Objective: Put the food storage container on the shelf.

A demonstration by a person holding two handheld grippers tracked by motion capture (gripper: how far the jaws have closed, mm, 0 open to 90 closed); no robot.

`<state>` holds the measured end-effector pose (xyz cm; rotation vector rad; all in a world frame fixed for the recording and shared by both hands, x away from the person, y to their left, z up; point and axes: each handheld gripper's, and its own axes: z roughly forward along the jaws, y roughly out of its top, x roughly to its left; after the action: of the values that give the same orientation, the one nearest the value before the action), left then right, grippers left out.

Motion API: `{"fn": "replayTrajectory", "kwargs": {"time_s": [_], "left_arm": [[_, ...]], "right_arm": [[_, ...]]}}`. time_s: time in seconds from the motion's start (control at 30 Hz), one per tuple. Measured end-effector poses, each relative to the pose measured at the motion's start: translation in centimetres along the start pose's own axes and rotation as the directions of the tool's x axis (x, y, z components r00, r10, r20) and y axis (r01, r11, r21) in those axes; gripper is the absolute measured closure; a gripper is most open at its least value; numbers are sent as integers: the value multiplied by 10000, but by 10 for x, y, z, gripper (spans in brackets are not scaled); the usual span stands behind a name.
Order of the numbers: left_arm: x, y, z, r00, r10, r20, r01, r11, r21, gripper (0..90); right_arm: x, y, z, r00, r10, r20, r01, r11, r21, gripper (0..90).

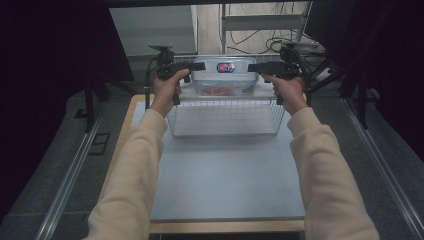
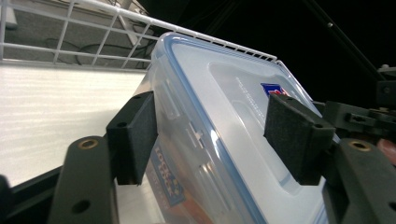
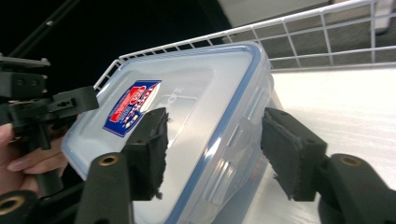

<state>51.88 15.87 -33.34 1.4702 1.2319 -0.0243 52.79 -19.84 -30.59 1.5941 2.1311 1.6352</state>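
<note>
A clear plastic container point(image 1: 225, 75) with a blue-rimmed lid and a red-and-blue label stands at the far end of a white wire basket point(image 1: 225, 117). Something orange shows through its wall. My left gripper point(image 1: 197, 65) is at its left end and my right gripper point(image 1: 255, 67) at its right end, both level and pointing inward. In the left gripper view the jaws point(image 2: 212, 126) straddle the container's point(image 2: 219, 140) rim, one pad beside the wall, one over the lid, with no visible squeeze. In the right gripper view the jaws point(image 3: 217, 140) straddle the opposite rim of the container point(image 3: 196, 98) with gaps showing.
The basket sits on a pale grey mat point(image 1: 225, 175) on a wooden table. Dark curtains flank both sides. Metal floor rails point(image 1: 70, 175) run alongside the table. Cables and a shelf frame point(image 1: 260, 25) lie beyond the far edge.
</note>
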Motion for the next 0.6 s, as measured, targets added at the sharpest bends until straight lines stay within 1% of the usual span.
{"fn": "replayTrajectory", "kwargs": {"time_s": [0.03, 0.07, 0.17, 0.2, 0.23, 0.27, 0.33, 0.37, 0.4, 0.43, 0.47, 0.5, 0.53, 0.57, 0.6], "left_arm": [[0, 0, 0, 10000, 0, 0, 0, 10000, 0, 300], [-2, 1, 0, 10000, 46, 4, -46, 10000, 47, 265], [-8, 3, -9, 9997, 215, -133, -221, 9986, -480, 219], [-10, 3, -14, 9995, 271, -160, -278, 9983, -504, 197], [-10, 3, -14, 9995, 271, -160, -278, 9983, -504, 186], [-17, 1, -24, 9979, 607, -229, -618, 9965, -558, 186], [-24, -5, -36, 9949, 989, -216, -1001, 9929, -640, 184], [-24, -5, -36, 9949, 989, -216, -1001, 9929, -640, 184], [-30, -15, -48, 9933, 1151, 69, -1143, 9905, -763, 184], [-30, -15, -48, 9933, 1151, 69, -1143, 9905, -763, 185], [-33, -28, -60, 9905, 1261, 546, -1222, 9900, -699, 182], [-33, -28, -60, 9905, 1261, 546, -1222, 9900, -699, 182], [-38, -43, -70, 9825, 1831, 357, -1805, 9814, -648, 184], [-38, -43, -70, 9825, 1831, 357, -1805, 9814, -648, 185], [-42, -60, -80, 9723, 2332, 166, -2320, 9712, -544, 185]], "right_arm": [[0, 0, 0, 10000, 0, 0, 0, 10000, 0, 394], [3, -2, -1, 9996, -214, 176, 216, 9997, -135, 364], [5, -4, -9, 9990, -428, 157, 439, 9963, -735, 339], [6, -5, -14, 9984, -548, 136, 558, 9937, -976, 337], [6, -5, -14, 9984, -548, 136, 558, 9937, -976, 337], [8, -7, -24, 9961, -882, -8, 875, 9897, -1136, 329], [10, -12, -34, 9907, -1360, -70, 1343, 9843, -1147, 328], [10, -12, -34, 9907, -1360, -70, 1343, 9843, -1147, 328], [13, -19, -43, 9826, -1851, -123, 1826, 9765, -1144, 324], [13, -19, -43, 9826, -1851, -123, 1826, 9765, -1144, 324], [15, -29, -53, 9739, -2265, -150, 2239, 9692, -1025, 316], [15, -29, -53, 9739, -2265, -150, 2239, 9692, -1025, 316], [17, -41, -61, 9647, -2609, -347, 2563, 9613, -1013, 308], [17, -48, -64, 9605, -2746, -464, 2692, 9581, -979, 305], [18, -55, -67, 9567, -2860, -537, 2801, 9552, -960, 301]]}}
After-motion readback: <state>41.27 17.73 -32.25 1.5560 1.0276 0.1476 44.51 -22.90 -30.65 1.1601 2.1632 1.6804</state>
